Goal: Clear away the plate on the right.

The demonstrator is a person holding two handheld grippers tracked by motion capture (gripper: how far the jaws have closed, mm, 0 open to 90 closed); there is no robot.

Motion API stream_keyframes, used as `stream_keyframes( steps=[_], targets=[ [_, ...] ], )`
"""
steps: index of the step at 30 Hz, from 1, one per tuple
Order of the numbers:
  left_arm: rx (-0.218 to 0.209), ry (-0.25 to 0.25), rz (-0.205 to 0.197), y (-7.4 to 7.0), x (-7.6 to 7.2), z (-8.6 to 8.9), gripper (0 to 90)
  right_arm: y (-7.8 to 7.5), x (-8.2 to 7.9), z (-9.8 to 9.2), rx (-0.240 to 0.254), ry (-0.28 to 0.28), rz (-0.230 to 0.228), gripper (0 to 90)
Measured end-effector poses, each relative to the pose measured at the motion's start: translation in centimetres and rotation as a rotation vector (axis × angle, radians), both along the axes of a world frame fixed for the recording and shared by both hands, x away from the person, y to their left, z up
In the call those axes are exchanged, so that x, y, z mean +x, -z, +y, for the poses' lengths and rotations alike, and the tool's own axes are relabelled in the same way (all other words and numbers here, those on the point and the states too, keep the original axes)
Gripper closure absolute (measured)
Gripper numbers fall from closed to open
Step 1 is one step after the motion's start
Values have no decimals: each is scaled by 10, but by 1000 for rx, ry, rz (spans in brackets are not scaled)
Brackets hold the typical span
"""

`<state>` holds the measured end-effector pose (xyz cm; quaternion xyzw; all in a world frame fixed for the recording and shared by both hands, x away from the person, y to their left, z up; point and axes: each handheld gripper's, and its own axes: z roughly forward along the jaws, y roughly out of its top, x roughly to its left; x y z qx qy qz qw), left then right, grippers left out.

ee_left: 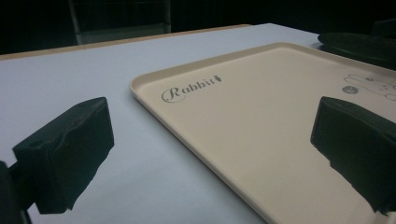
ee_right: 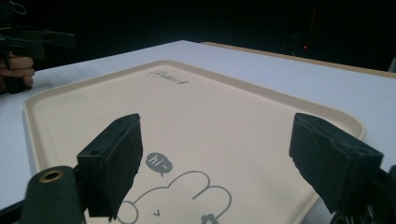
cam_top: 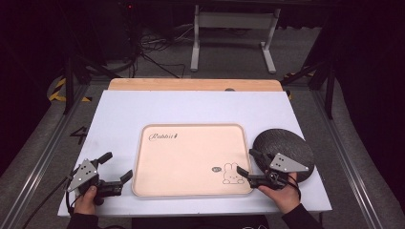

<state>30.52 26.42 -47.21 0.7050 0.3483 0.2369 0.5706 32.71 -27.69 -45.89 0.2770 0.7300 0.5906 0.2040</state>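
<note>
1. High view: a white table (cam_top: pixel 191 107) carries a beige tray (cam_top: pixel 191 160) at its middle, lying flat, long side toward the person
2. Tray print: the word "Rabbit" (cam_top: pixel 165 136) near the far left corner, a rabbit drawing (cam_top: pixel 232 174) near the near right corner with a small speech bubble just beside it
3. A dark round plate (cam_top: pixel 282 148) lies on the table just beside the tray's right edge; contact between the two cannot be told
4. Left gripper (cam_top: pixel 117 167) held low by the left hand (cam_top: pixel 87 199) at the table's near left, jaws spread wide and empty, tips pointing toward the tray's left edge, apart from it
5. Right gripper (cam_top: pixel 249 162) held by the right hand (cam_top: pixel 282 193) at the near right, over the near part of the plate; jaws spread wide, nothing between them, tips at the tray's right rim near the rabbit
6. Left gripper view: one jaw over bare table, the other over the tray; tray rim (ee_left: pixel 140 93) and "Rabbit" lettering ahead, plate edge (ee_left: pixel 355 44) at far right
7. Right gripper view: both jaws over the tray surface (ee_right: pixel 224 121), rabbit outline and "hi~" bubble (ee_right: pixel 159 163) between them; the left hand with its gripper at the upper left, beyond the tray
8. A wooden board edge (cam_top: pixel 191 84) runs along the table's far side
</note>
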Motion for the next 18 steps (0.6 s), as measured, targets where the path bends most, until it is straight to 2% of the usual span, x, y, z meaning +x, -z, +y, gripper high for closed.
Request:
stream_keyframes(
  steps=[8,14,16,18],
  targets=[
    [-8,-2,-5,0,-1,1,1,0,-1,0,2,4,-7,171],
    [-14,2,-1,-1,-2,2,1,-1,0,-1,22,9,13,200],
    [-12,-6,-2,-2,-3,3,1,-2,0,0,22,9,10,200],
    [-25,-15,-9,-6,-5,5,1,-7,-1,1,5,13,-20,196]
  ],
)
